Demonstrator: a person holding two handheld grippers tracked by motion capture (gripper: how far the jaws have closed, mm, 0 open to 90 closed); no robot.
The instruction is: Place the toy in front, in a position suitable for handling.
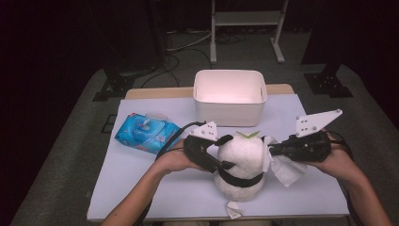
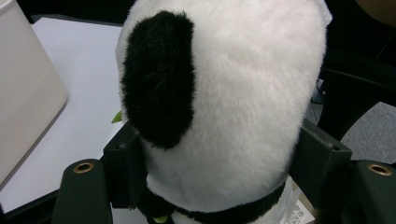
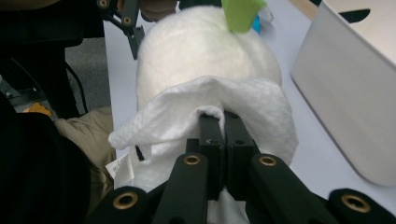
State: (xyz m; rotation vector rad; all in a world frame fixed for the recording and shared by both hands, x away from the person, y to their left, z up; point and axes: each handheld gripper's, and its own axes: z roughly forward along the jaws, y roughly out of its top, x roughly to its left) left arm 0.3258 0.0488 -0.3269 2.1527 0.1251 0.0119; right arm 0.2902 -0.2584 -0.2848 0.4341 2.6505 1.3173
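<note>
High view, from the left: a blue wipes pack [image 1: 147,133] lies left of centre, with a white bin [image 1: 230,96] at upper centre. The left gripper [image 1: 225,151] has its jaws clasped around the head of a plush panda [image 1: 241,165] at lower centre. At right, the right gripper [image 1: 273,150] pinches a white wipe [image 1: 285,169] against the panda's head.

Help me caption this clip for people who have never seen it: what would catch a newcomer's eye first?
The white plush toy with black ears, upright at the table's near edge, with the left gripper straddling it. Next, the white wipe pinched in the right gripper and pressed to the toy's side. Behind stand a white bin and, left of it, a blue wipes pack.
</note>
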